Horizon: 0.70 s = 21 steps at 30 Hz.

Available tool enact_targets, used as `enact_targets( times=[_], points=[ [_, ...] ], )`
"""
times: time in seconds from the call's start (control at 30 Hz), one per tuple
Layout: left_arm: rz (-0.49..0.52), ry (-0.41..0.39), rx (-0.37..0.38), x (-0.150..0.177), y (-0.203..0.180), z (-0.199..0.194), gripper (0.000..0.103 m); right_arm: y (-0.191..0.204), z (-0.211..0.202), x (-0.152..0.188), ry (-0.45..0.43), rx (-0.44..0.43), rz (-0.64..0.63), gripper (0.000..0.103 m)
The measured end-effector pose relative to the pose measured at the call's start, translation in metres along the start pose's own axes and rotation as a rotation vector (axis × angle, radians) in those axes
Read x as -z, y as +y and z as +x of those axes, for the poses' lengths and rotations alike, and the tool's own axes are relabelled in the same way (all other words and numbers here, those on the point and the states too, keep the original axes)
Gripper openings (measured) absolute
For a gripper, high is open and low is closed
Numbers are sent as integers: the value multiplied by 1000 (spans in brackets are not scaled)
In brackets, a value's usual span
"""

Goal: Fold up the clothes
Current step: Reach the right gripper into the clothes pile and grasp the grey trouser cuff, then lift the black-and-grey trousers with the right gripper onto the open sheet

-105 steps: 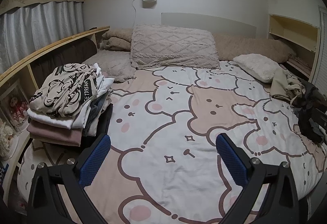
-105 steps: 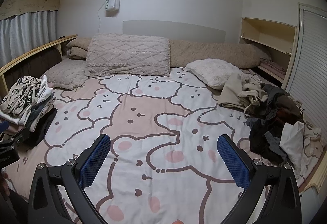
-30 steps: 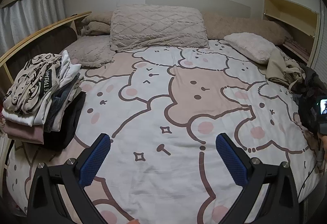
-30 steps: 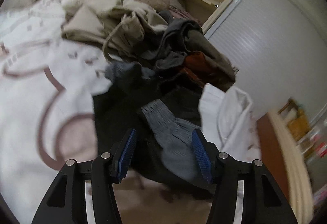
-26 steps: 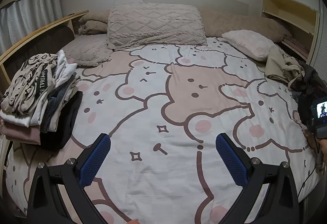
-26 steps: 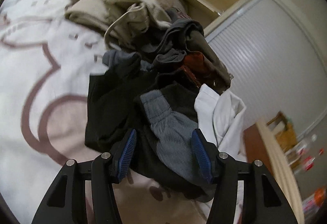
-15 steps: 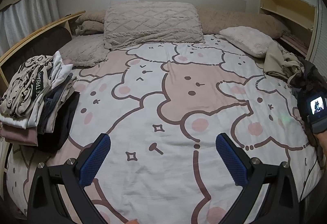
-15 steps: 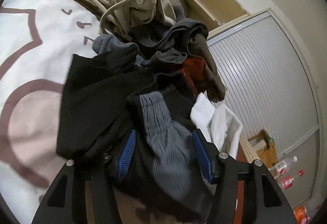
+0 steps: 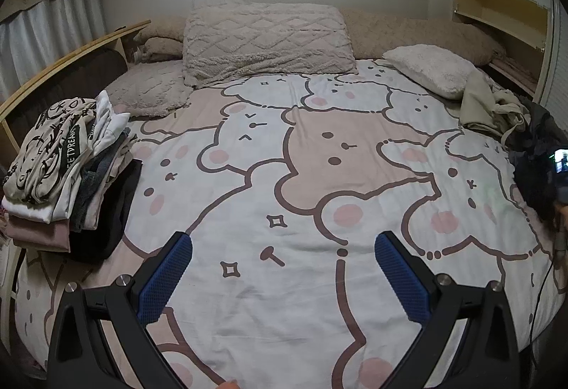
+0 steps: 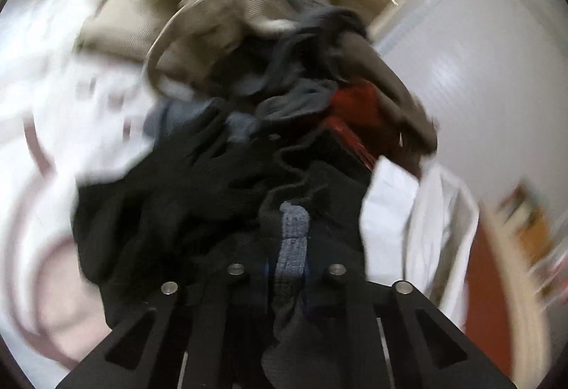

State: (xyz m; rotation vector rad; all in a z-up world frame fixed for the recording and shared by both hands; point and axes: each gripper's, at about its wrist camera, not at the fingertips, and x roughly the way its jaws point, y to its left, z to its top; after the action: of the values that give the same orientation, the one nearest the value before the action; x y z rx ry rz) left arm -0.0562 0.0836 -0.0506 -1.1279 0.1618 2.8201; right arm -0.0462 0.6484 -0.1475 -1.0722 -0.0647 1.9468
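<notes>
A: What have we just changed?

B: Our right gripper [image 10: 287, 268] was spread around the grey ribbed cuff [image 10: 291, 240] a moment ago; its fingers have just been closing and now pinch that cuff, with the cloth bunched between them. The view has blurred too, so we judge the hand is already tugging.

A: And the left?

B: Our left gripper [image 9: 282, 277] hangs over the bed [image 9: 284, 197] as before, fingers spread wide, nothing between them.

A: What does that mean for the folding?

B: We have the next garment in hand. It sits at the near edge of the unsorted heap [image 10: 284, 112] on the bed's right side; the folded stack [image 9: 64, 169] waits on the far left.

A: How will it handle?

B: The cuff is a soft ribbed knit, attached to a limp black garment [image 10: 184, 190] with a thin drawcord. Beige, red and white pieces lie tangled around it, so we expect neighbours may drag along. The printed bedspread is smooth and flat, good for laying it out.
</notes>
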Motion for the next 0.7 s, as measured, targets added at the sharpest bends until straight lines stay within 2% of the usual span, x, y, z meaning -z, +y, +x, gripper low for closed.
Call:
enact_targets(
  times=[0.1,0.17,0.33,0.6,0.7],
  points=[
    [-7,-5,6,0,4,-3,103,-49,-23,-14,18,-251,246,12],
    [-11,-10,11,1,6,-6,103,-67,-55,-28,-23,-359,303,12],
    [-27,-36,46,4,13,-17,103,-74,-165,-66,-201,-579,238,12],
    [-42,-113,79,7,36,-46,103,-58,-343,-105,-392,-1095,180,12],
    [-55,-152,74,5,51,-60,103,-49,-431,-119,-536,-1253,128,12]
  ],
)
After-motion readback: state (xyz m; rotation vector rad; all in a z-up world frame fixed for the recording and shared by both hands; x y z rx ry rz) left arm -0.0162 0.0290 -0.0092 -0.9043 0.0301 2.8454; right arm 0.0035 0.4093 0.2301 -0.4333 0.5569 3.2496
